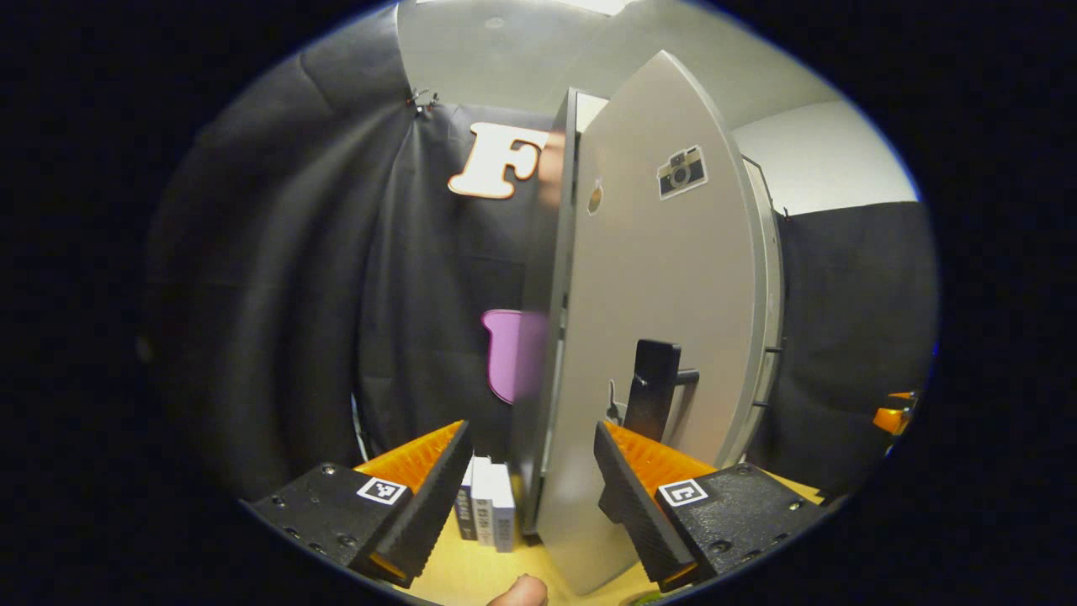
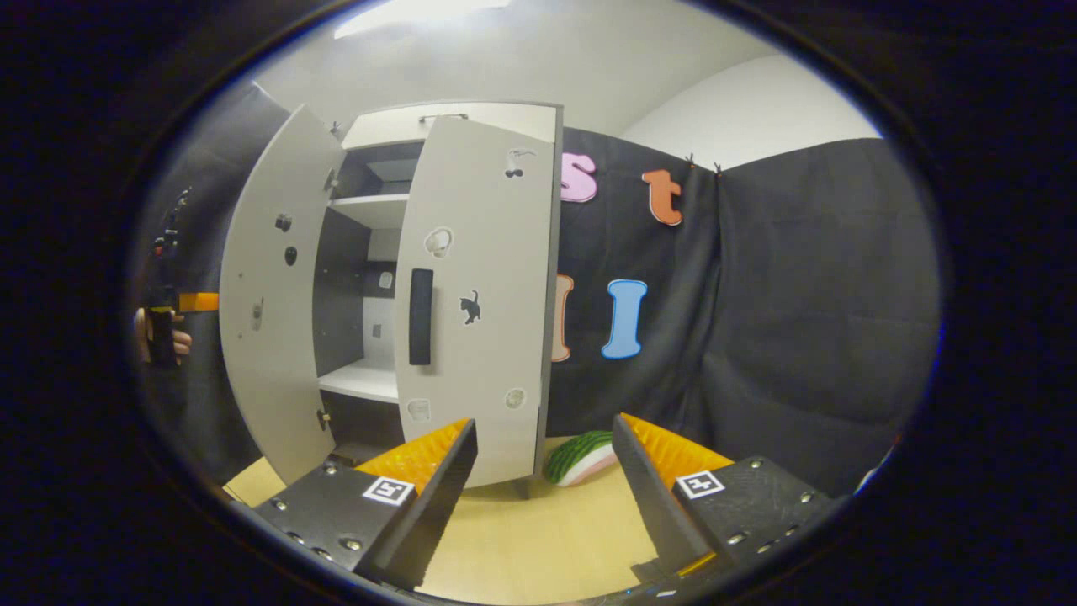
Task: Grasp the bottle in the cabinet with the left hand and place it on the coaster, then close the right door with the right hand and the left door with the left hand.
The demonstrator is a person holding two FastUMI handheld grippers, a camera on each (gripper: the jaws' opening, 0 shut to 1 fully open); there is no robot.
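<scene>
Right gripper view gives us the cabinet point(image 2: 395, 286) ahead of our right gripper point(image 2: 538, 488), whose jaws stand wide apart with nothing between them. The right door point(image 2: 475, 295) is swung most of the way shut, its dark handle point(image 2: 421, 316) facing us above our left jaw, though a gap to the shelves remains on its far side. The left door point(image 2: 269, 303) stands wide open beyond it. Through the gap we see no bottle on the shelves, so we judge it has been taken out; neither the bottle nor the coaster can be made out from here, so we cannot confirm the placing. A slice of watermelon point(image 2: 580, 459) lies on the bench point(image 2: 538, 539) between our jaws, farther off, just past the foot of the right door.

In the left gripper view, our left gripper point(image 1: 532, 484) is also spread wide and holds nothing. The left door point(image 1: 648, 320) rises straight ahead, its lower edge falling between the jaws, and its handle point(image 1: 652, 391) sits just above our right jaw. A few small books point(image 1: 488, 505) stand on the bench beside the left jaw.

We judge the bottle step over, the right door nearly closed, and the left door's closing not yet done. The other hand point(image 2: 160, 337) shows far left of our right jaws, behind the open door.
</scene>
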